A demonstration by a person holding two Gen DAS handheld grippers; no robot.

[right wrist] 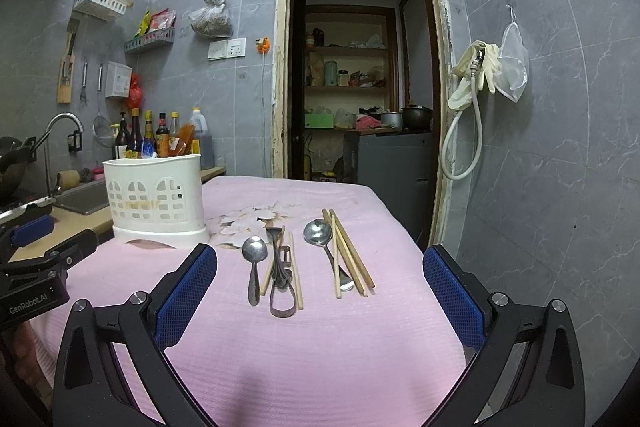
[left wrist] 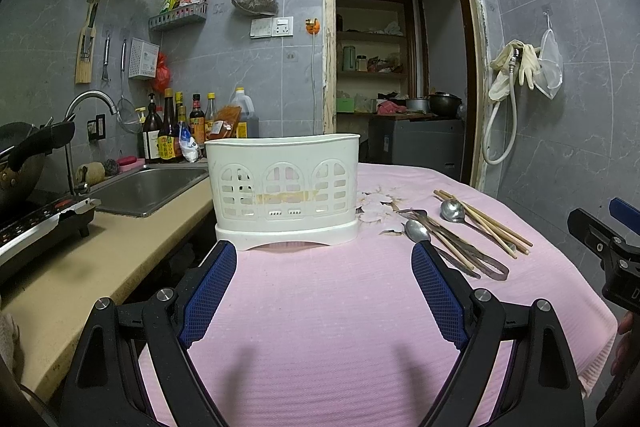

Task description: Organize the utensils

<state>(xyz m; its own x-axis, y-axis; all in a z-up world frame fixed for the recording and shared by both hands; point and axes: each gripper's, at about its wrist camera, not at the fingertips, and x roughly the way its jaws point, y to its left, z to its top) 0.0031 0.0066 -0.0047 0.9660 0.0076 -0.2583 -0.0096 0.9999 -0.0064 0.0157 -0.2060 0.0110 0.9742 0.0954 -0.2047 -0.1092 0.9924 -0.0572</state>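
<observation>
A white slotted utensil holder [left wrist: 283, 186] [right wrist: 154, 197] stands on the pink cloth, straight ahead of my left gripper [left wrist: 323, 251], which is open and holds nothing. To the holder's right lie two metal spoons [right wrist: 254, 253] [right wrist: 318, 231], dark tongs [right wrist: 280, 271] and wooden chopsticks [right wrist: 352, 253] [left wrist: 482, 221]. My right gripper [right wrist: 320, 255] is open and hovers just short of the utensils, which lie between and beyond its blue pads [right wrist: 186, 297]. In the left wrist view the right gripper's body shows at the far right edge.
A counter with a steel sink [left wrist: 148, 187], an induction hob [left wrist: 40, 223] and a wok runs along the left. Sauce bottles [left wrist: 176, 131] stand behind the holder. The pink cloth's [right wrist: 320, 347] right edge drops off near a grey tiled wall; a doorway lies behind.
</observation>
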